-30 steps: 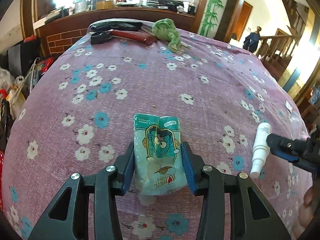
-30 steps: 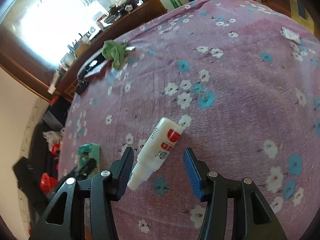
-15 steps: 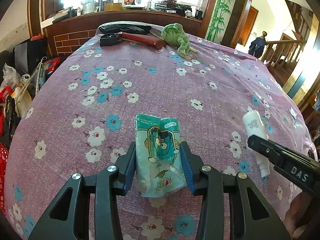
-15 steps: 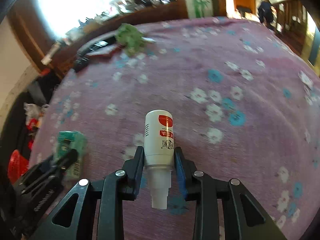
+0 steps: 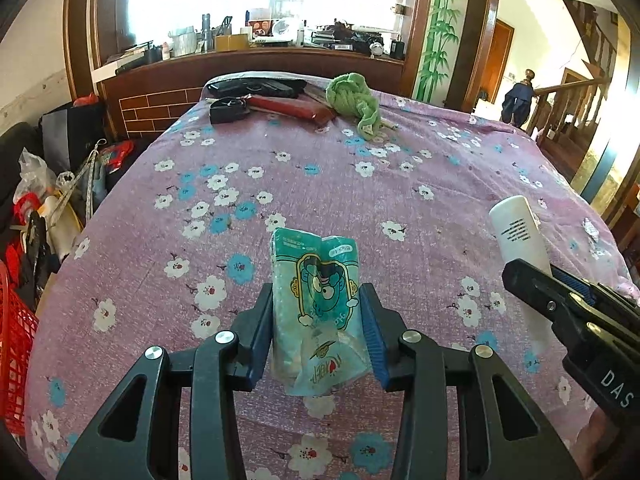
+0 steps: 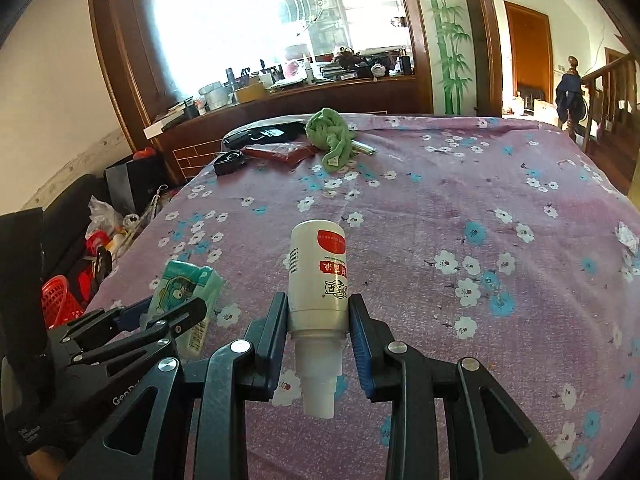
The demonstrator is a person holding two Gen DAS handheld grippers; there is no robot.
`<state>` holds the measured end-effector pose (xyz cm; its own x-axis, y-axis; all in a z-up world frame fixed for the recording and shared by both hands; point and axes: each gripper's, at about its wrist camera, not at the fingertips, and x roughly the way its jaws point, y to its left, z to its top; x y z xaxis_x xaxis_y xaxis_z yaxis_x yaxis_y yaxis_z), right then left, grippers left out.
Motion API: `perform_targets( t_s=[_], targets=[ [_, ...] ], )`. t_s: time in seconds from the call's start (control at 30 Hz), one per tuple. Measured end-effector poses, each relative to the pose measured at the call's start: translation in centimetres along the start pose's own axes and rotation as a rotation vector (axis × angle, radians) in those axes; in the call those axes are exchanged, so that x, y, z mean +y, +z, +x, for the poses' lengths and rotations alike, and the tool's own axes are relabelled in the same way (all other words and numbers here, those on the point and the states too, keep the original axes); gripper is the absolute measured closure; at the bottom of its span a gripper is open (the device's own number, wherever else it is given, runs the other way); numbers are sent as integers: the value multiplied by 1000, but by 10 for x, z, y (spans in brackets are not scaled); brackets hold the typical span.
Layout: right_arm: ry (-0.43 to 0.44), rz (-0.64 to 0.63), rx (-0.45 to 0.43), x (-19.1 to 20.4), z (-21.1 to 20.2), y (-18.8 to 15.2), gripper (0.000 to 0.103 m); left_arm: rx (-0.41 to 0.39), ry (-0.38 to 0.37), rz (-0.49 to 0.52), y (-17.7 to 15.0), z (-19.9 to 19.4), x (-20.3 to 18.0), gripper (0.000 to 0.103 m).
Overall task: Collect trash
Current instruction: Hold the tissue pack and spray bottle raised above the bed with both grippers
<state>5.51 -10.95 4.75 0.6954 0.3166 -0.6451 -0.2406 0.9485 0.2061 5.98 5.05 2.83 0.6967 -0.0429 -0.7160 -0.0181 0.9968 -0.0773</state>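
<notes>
Both pieces picked up, above the flowered bedspread (image 5: 400,184): left gripper (image 5: 318,332) clamps the tissue pack (image 5: 316,304), right gripper (image 6: 319,334) the white bottle (image 6: 319,276); no bin seen, drop-off remains.

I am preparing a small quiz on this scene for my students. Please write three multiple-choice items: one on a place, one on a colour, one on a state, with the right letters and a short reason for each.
1. Where does the green cloth lie?
A. at the far end of the purple floral cover
B. between the fingers of the left gripper
C. in the red basket

2. What colour is the round mark on the white bottle?
A. blue
B. red
C. yellow

3. What does the left gripper hold?
A. nothing
B. the white bottle
C. a teal cartoon packet

Key:
1 A: it lies by the dark items near the wooden ledge.
2 B: the right wrist view shows a red patch.
3 C: both pads press on the packet; the right gripper holds the bottle.
</notes>
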Motion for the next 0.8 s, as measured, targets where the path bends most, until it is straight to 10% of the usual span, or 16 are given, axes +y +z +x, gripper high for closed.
perform_targets(
  t_s=[0.8],
  targets=[
    [2,2,-6,1,-3,-1,70,-48,36,47,-3,-8,-12,64]
  ],
)
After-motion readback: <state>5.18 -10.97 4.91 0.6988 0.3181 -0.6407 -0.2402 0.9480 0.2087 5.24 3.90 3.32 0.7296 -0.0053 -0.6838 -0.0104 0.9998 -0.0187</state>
